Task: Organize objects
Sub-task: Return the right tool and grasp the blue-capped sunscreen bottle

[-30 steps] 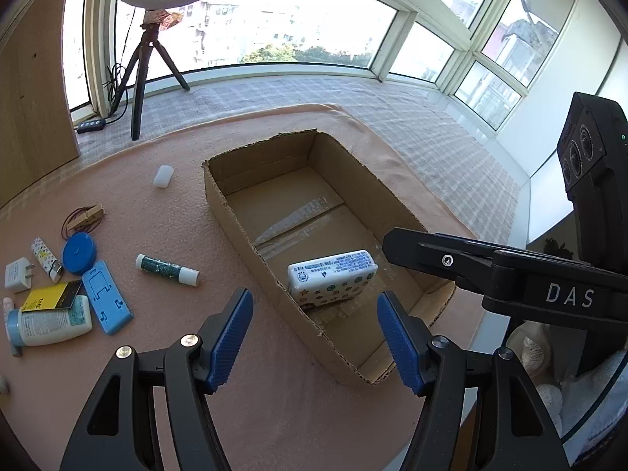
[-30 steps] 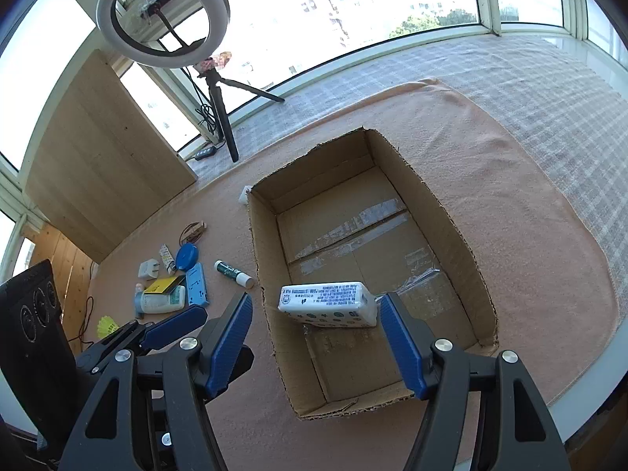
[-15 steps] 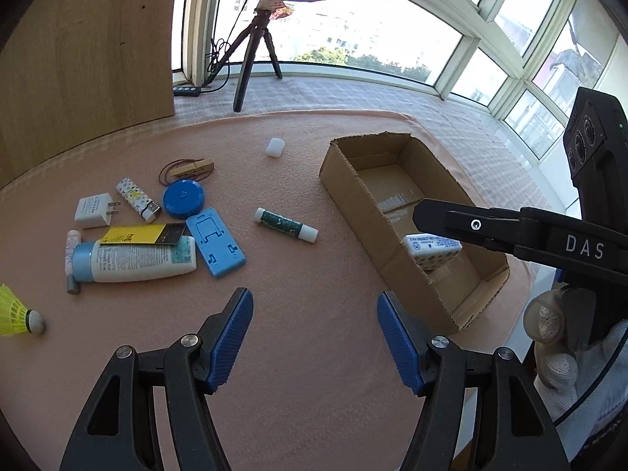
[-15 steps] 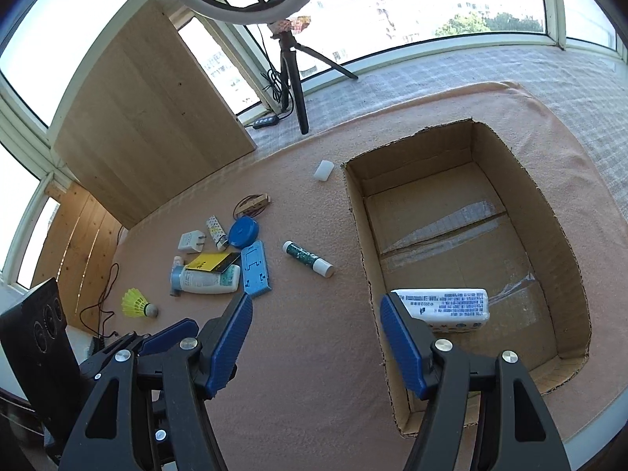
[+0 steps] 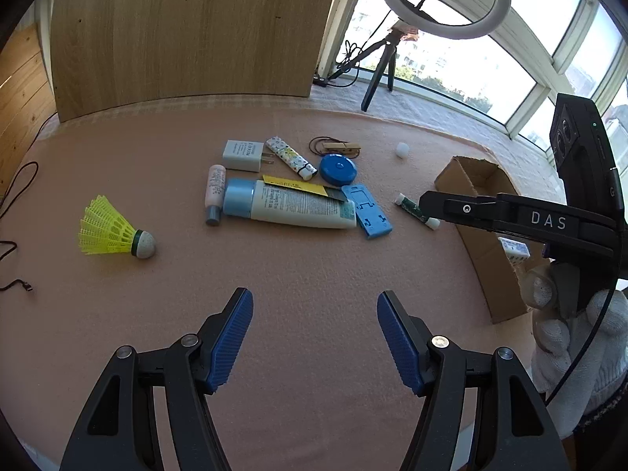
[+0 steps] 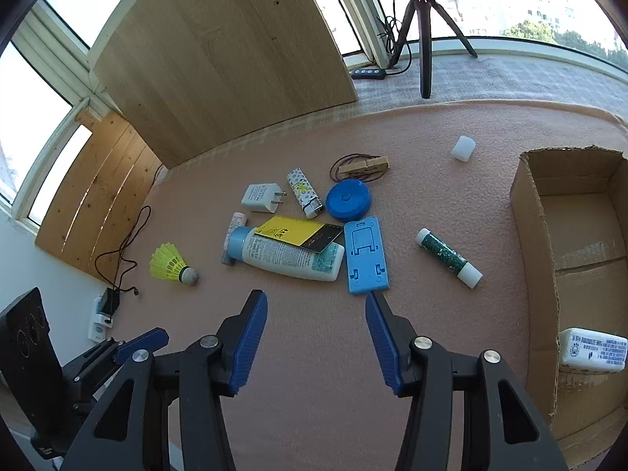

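Blue stand (image 6: 367, 255) just beyond right gripper (image 6: 316, 335)

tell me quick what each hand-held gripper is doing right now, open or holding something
Left hand-held gripper: open, holding nothing, above the pink felt mat.
Right hand-held gripper: open, holding nothing.

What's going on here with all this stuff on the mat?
A person is sorting small items into a cardboard box. Both tongs, left and right, are open and empty, hovering over the mat. One white packet lies in the box. The shuttlecock, lotion tube, blue stand, glue stick and the rest lie outside it.
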